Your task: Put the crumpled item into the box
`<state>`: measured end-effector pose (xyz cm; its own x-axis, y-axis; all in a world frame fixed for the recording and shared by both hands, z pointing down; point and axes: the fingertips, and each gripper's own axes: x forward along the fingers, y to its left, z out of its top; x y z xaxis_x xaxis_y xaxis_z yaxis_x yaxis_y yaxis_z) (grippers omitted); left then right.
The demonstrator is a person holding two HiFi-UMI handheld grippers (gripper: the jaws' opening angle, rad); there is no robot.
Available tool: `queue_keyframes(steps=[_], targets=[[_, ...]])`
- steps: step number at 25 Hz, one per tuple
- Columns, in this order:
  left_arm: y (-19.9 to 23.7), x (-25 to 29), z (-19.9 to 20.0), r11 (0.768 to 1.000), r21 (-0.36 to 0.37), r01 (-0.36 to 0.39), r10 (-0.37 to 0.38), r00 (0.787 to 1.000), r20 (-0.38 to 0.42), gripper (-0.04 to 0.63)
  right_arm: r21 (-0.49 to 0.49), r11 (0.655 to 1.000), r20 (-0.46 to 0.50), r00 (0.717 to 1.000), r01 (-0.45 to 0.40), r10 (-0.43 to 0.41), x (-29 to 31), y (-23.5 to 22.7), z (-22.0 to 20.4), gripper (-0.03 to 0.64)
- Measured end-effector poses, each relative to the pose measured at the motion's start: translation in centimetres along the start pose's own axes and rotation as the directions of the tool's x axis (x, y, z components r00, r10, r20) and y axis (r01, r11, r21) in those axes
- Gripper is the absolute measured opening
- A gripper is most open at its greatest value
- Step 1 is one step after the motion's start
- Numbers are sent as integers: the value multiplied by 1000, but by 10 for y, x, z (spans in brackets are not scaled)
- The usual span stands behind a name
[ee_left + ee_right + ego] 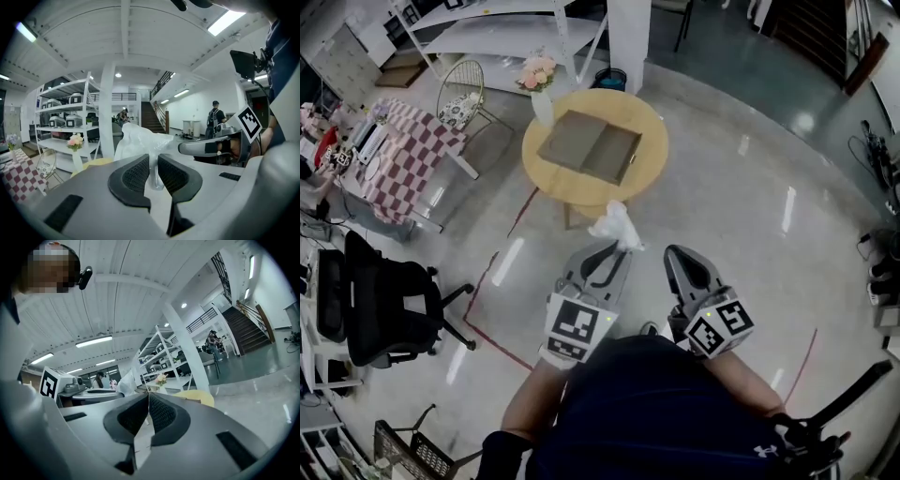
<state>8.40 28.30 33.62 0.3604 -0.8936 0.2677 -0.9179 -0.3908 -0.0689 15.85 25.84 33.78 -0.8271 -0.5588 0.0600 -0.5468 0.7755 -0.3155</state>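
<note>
left gripper [614, 247]: tilted slightly down, pinching white crumpled item [616, 225] | right gripper [677, 253]: level, jaws pressed together, nothing between | box [589, 147]: on round yellow worktop [649, 120], 12 o'clock from grippers, well apart

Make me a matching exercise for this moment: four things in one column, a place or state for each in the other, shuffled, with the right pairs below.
Things:
1. left hand-held gripper
2. right hand-held gripper
3. box
4. office chair

Places or states:
A. on the floor at the left of the head view
B. jaws together, nothing between them
C. on the round yellow table
D. clamped on the crumpled white item

Pairs: 1-D, 2-B, 3-C, 4-A
</note>
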Motion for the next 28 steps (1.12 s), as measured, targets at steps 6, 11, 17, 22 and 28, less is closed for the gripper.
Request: queue_keyframes(steps=[6,11,17,22,28], targets=[[26,-10,-5,999,-14,35,-35,999,19,67,1,999,15,998,53,-53,22,13,2,14],[57,-25,-15,997,-31,67,-66,997,42,67,-9,996,3,996,84,-84,47,35,-10,14],[89,-43,-35,993,-63,103,-99,993,57,67,-9,995,-47,994,101,-102,68,65,-38,14],[101,-42,-46,987,-97,130,-126,991,51,67,-15,992,-74,989,128,-129,82,67,-43,14],[120,-25,-51,985,-104,138,-135,990,36,67,3,992,-104,987,124,-123,105,53,-47,14]])
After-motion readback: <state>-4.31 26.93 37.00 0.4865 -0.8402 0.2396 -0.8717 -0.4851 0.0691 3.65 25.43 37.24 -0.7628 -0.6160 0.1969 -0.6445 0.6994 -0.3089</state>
